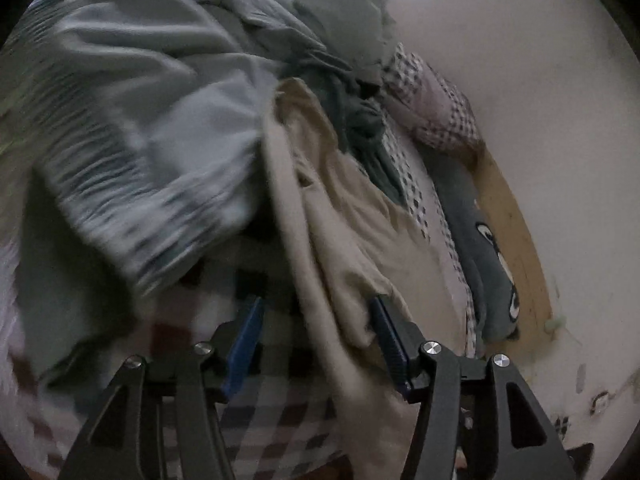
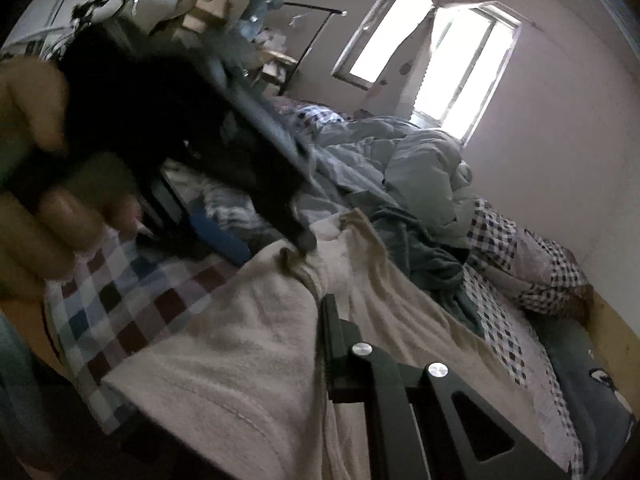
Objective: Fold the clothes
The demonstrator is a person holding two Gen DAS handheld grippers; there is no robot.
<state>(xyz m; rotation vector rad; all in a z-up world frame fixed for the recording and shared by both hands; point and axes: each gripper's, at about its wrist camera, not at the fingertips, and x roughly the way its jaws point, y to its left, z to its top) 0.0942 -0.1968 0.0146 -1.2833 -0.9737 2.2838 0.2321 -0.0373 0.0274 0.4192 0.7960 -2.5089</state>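
**Beige garment pinched on the right, loose on the left**

Right gripper (image 2: 326,320) sits at the 6 o'clock edge of its wrist view, jaws drawn together on a fold of the beige garment (image 2: 224,340), whose cloth runs up past both sides of the narrow fingers. That garment spreads from 6 toward 9 o'clock over the checked bedsheet (image 2: 120,292). At 9 o'clock a hand (image 2: 52,216) grips the dark body of the left gripper (image 1: 316,340), blurred here.

In the left wrist view the left gripper stands with its jaws apart, blue pads (image 1: 244,344) clear on both sides; a strip of the beige garment hangs between them and lies against the right-hand pad, not pressed. Checked sheet shows beneath at 6 o'clock.

Farther off, a pale blue duvet (image 2: 416,160) is heaped toward 1 o'clock of the right view, with a dark teal cloth (image 2: 432,264) crumpled just beside it at 3 o'clock. A checked pillow (image 2: 552,272) lies near the wall. At 12 o'clock a bright window (image 2: 452,68) stands beside a clothes rail (image 2: 312,12).
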